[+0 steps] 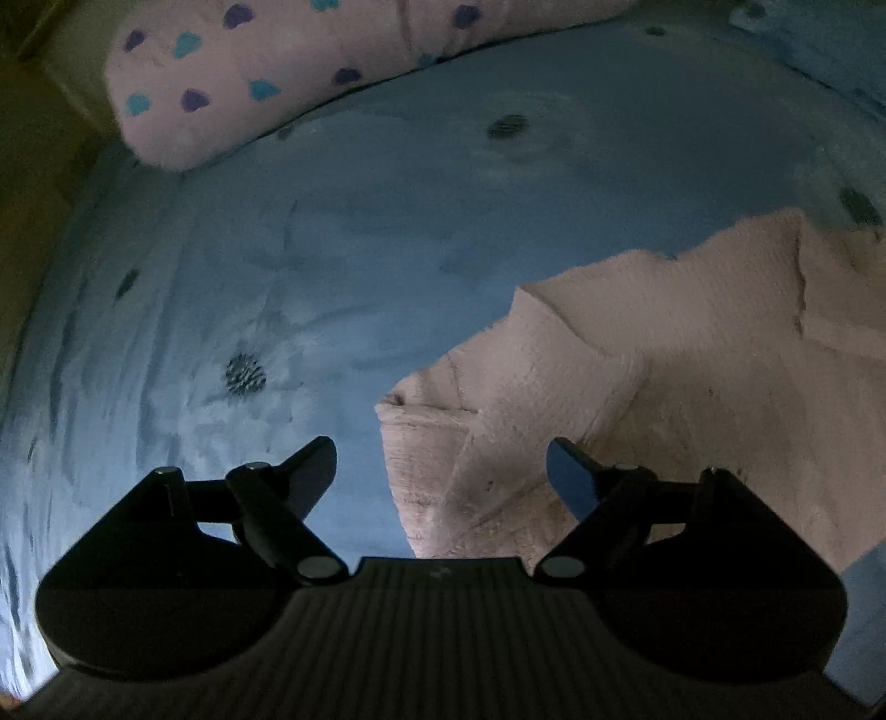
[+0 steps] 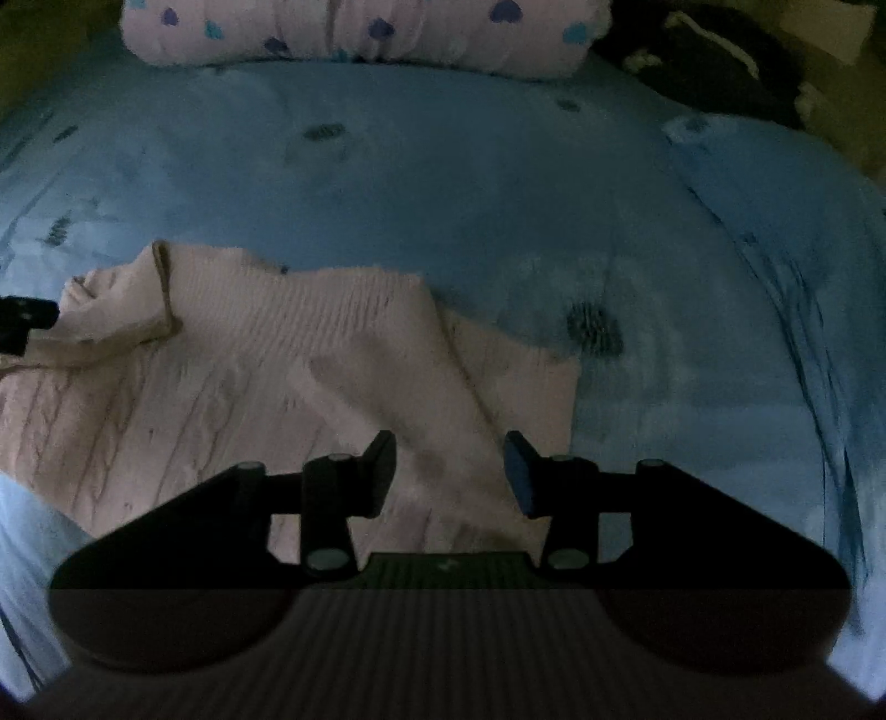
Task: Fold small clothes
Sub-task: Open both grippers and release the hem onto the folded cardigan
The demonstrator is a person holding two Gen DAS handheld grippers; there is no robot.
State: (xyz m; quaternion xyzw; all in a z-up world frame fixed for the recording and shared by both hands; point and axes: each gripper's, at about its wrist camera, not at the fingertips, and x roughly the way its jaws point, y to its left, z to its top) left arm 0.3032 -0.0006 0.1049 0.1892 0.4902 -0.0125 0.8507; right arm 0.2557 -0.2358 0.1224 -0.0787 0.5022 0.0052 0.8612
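Observation:
A pale pink knitted sweater (image 1: 637, 360) lies spread on a blue bedspread (image 1: 387, 221). In the left wrist view it fills the lower right, with a folded sleeve cuff (image 1: 421, 432) between the fingers. My left gripper (image 1: 441, 462) is open and empty, just above that cuff. In the right wrist view the sweater (image 2: 249, 354) covers the lower left, one sleeve folded across the body. My right gripper (image 2: 450, 457) is open and empty over the sweater's right part. The left gripper's dark tip (image 2: 22, 321) shows at the sweater's far left edge.
A pink pillow with blue and purple hearts (image 1: 266, 83) lies along the head of the bed; it also shows in the right wrist view (image 2: 360, 33). Dark clothing (image 2: 709, 61) sits at the back right. The bedspread (image 2: 554, 194) has dark flower marks.

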